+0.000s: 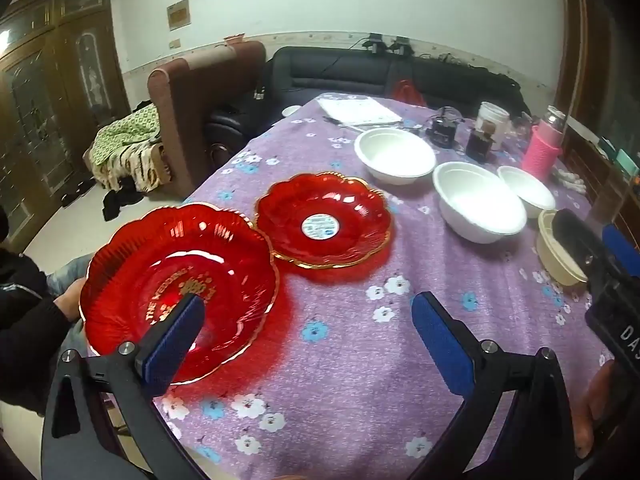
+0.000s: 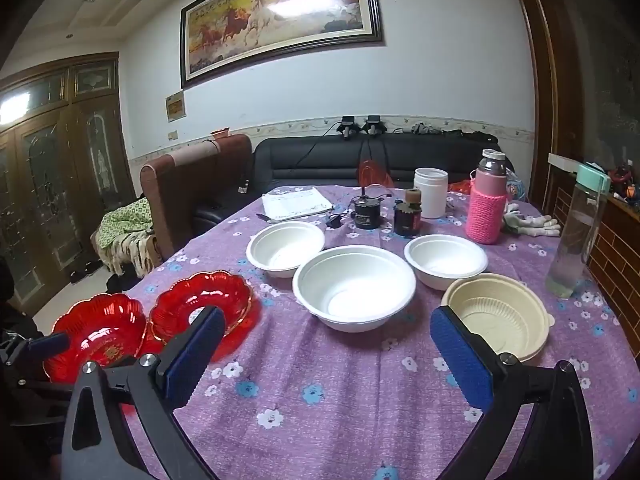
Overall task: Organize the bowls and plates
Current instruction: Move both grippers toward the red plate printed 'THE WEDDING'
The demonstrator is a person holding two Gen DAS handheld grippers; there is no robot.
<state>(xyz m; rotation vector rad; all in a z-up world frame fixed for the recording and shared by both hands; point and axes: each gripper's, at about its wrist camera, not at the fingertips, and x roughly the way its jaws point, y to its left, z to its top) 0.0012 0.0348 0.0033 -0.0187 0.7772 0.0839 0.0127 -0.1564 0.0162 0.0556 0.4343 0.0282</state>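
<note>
Two red scalloped plates lie on the purple flowered cloth: a near one [image 1: 176, 276] [image 2: 96, 332] at the table's left edge and a second [image 1: 324, 220] [image 2: 200, 300] beside it. Three white bowls [image 1: 394, 156] [image 1: 478, 200] [image 1: 526, 190] stand behind, the largest in the middle [image 2: 354, 286]. A cream bowl [image 1: 558, 248] [image 2: 498, 314] sits at the right. My left gripper [image 1: 312, 320] is open and empty; its left finger hangs over the near red plate. My right gripper [image 2: 328, 352] is open and empty, low over the cloth before the big white bowl.
At the back of the table [image 2: 320, 380] stand a pink-sleeved bottle [image 2: 486, 204], a white jar [image 2: 430, 192], a dark jar [image 2: 407, 216], a small black device [image 2: 366, 212] and papers [image 2: 296, 202]. A clear water bottle [image 2: 580, 232] stands at the right edge. Sofas lie beyond.
</note>
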